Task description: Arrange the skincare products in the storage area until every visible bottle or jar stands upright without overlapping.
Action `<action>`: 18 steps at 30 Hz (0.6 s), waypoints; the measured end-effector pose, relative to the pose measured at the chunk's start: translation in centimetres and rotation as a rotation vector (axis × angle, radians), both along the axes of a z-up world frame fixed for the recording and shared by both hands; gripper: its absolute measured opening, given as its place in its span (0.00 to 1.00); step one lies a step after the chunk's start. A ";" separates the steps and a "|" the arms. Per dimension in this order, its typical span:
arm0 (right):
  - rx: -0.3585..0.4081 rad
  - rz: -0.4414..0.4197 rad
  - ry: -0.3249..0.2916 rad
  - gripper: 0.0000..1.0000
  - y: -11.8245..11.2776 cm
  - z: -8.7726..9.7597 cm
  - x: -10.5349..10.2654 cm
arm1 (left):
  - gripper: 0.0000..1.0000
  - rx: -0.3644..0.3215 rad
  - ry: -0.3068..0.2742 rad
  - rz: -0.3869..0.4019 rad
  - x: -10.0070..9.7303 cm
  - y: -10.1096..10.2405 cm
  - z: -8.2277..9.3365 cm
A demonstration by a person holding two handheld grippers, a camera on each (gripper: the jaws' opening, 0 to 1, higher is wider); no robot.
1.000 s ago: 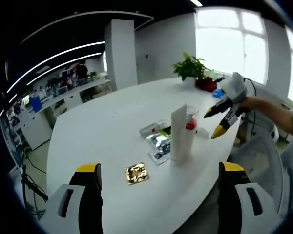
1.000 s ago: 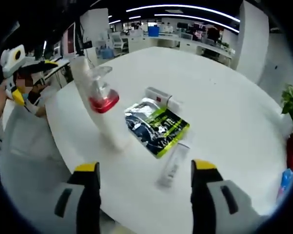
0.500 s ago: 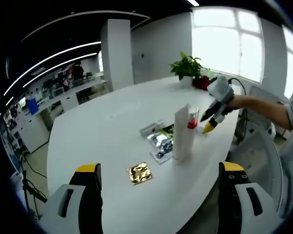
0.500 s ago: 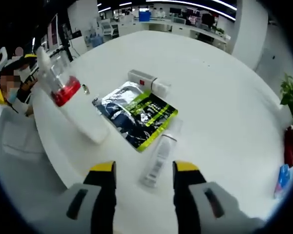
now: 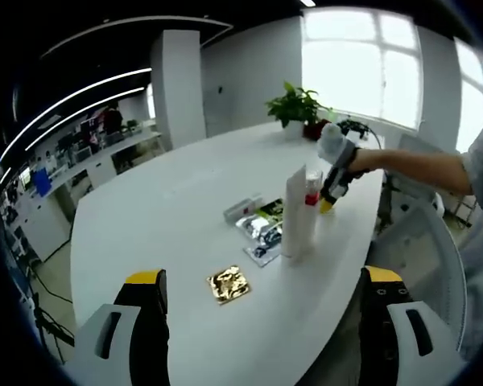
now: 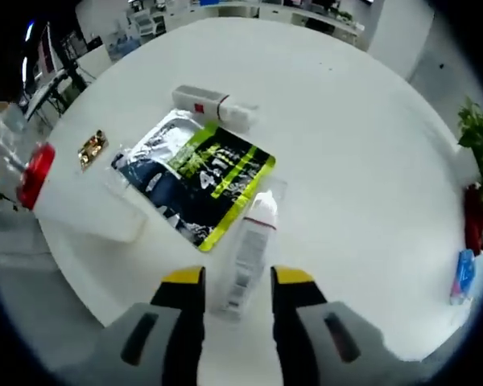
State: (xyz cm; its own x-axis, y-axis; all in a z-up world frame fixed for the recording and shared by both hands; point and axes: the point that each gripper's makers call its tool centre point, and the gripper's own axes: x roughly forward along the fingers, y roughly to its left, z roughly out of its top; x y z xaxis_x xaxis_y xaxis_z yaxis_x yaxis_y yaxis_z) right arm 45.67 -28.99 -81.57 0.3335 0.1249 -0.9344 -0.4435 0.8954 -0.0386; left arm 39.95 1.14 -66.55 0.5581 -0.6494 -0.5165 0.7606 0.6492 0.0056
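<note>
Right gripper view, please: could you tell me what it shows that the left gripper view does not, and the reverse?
Right gripper view: a clear bottle lying between the right gripper and its open jaws. Left gripper view: a person's arm and bright windows. Both: the upright white tube, gold sachet and green-black pouch.

On the bench point(image 6: 370, 121): one clear bottle point(image 6: 245, 257) lying flat, one white tube point(image 6: 213, 104) lying flat, one tall white tube point(image 5: 296, 213) standing, one red-capped bottle point(image 6: 28, 169) beside it, one black-and-green sachet point(image 6: 197, 181), one gold foil packet point(image 5: 227, 285). Two potted plants point(image 5: 294, 108) at the far edge. Two grippers: left gripper point(image 5: 262, 281), right gripper point(image 6: 233, 277)
</note>
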 end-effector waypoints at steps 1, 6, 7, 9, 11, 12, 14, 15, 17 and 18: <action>-0.009 -0.001 0.015 0.30 0.0 -0.2 0.0 | 0.97 0.003 0.002 -0.004 0.1 0.1 0.0; -0.070 0.003 0.061 0.25 -0.2 -0.8 -0.4 | 0.97 0.011 0.002 -0.031 0.2 0.3 -0.2; -0.082 -0.002 0.062 0.24 -0.3 -0.9 -0.4 | 0.97 0.009 0.003 -0.030 0.3 0.4 -0.2; -0.055 -0.015 0.072 0.25 0.0 -1.2 -0.5 | 0.97 0.004 0.003 -0.029 0.4 0.4 -0.3; -0.058 -0.017 0.070 0.24 -0.1 -1.1 -0.2 | 0.97 0.000 0.007 -0.030 0.4 0.3 -0.4; -0.055 -0.017 0.078 0.23 -0.1 -1.1 -0.2 | 0.97 -0.002 0.007 -0.029 0.5 0.2 -0.4; -0.042 -0.016 0.089 0.23 -0.2 -1.2 -0.1 | 0.97 -0.001 0.011 -0.029 0.7 -0.1 -0.6; -0.029 -0.026 0.098 0.22 -0.2 -1.2 -0.2 | 0.97 0.000 0.011 -0.026 0.8 -0.3 -0.6; -0.011 -0.040 0.103 0.21 -0.4 -1.3 0.0 | 0.97 -0.002 0.009 -0.026 0.7 -0.6 -0.6; -0.006 -0.044 0.108 0.21 -0.5 -1.3 0.1 | 0.97 -0.005 0.007 -0.024 0.7 -0.8 -0.6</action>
